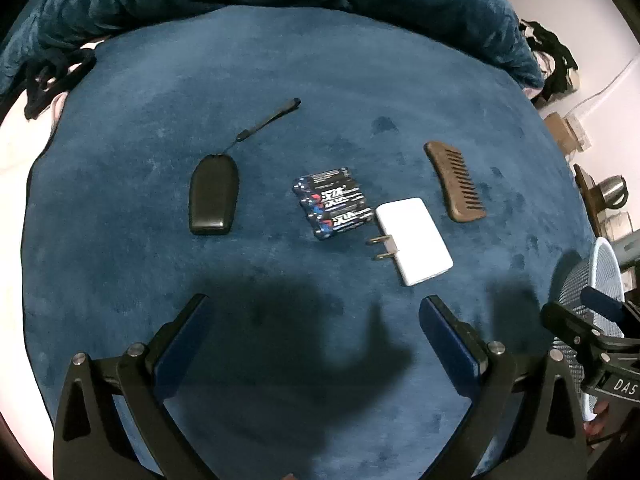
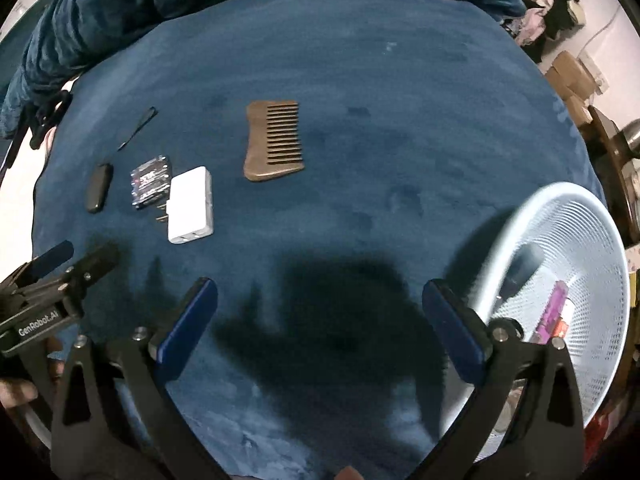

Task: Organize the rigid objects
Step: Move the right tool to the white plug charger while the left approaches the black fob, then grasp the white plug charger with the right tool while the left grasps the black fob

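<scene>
1. Blue velvety cloth covers the tabletop [image 1: 120, 248], which carries four loose items: a wooden comb [image 2: 272, 142], a white plug adapter [image 2: 191, 205], a battery pack [image 1: 332, 208] and a black key fob [image 1: 214, 196] with a strap.
2. Both the left claw [image 1: 316, 320] and the right claw [image 2: 320, 304] hover wide apart and empty.
3. All four items look stiff and light. The comb's thick spine offers a sure hold, its teeth seem more fragile. The adapter's smooth flat sides may slip.
4. The batteries lie just beside the adapter's prongs, crowding that grasp.
5. A pale mesh basket [image 2: 600, 240], already holding things, sits at the right.
</scene>
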`<state>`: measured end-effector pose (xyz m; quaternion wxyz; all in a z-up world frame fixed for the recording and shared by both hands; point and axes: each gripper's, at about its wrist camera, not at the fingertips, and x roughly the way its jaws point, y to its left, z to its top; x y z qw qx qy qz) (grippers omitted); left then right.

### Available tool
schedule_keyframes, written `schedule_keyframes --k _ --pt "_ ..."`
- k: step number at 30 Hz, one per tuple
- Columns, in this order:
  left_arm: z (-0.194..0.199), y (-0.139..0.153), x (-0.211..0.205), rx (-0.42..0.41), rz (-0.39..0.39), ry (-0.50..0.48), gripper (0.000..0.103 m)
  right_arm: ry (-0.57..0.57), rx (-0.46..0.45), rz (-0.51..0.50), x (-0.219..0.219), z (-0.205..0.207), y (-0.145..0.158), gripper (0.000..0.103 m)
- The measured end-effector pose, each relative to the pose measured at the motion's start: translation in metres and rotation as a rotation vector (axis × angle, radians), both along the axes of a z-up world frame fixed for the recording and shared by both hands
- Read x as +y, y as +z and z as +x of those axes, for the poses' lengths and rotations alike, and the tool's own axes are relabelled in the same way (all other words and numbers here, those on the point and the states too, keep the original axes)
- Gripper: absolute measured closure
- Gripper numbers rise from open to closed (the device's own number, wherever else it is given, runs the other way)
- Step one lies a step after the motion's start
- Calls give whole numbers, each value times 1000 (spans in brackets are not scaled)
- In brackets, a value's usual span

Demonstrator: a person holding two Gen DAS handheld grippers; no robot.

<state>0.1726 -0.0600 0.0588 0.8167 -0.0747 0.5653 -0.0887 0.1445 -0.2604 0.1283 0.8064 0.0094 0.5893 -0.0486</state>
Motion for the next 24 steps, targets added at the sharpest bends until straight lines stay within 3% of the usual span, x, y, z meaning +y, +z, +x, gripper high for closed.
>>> schedule_keyframes --k 5,10,13,15,20,22,23,24 --pt "17 -8 14 -2 28 30 1 42 12 19 17 12 -12 0" --pt "29 -19 33 4 -2 70 2 82 40 69 35 31 -34 1" --pt "34 -29 44 30 -4 108 9 109 58 82 50 42 -47 4" --pt "36 -30 49 36 -22 125 13 127 67 68 58 49 -55 18" --pt "45 -36 52 33 -1 114 13 140 86 39 72 63 -69 22" --pt "49 -40 55 38 -23 129 13 147 81 24 74 66 -71 30" --pt "49 -40 53 38 -30 134 13 152 75 16 75 65 -71 39" --pt "50 -41 53 36 -34 136 13 167 57 8 75 62 -68 57"
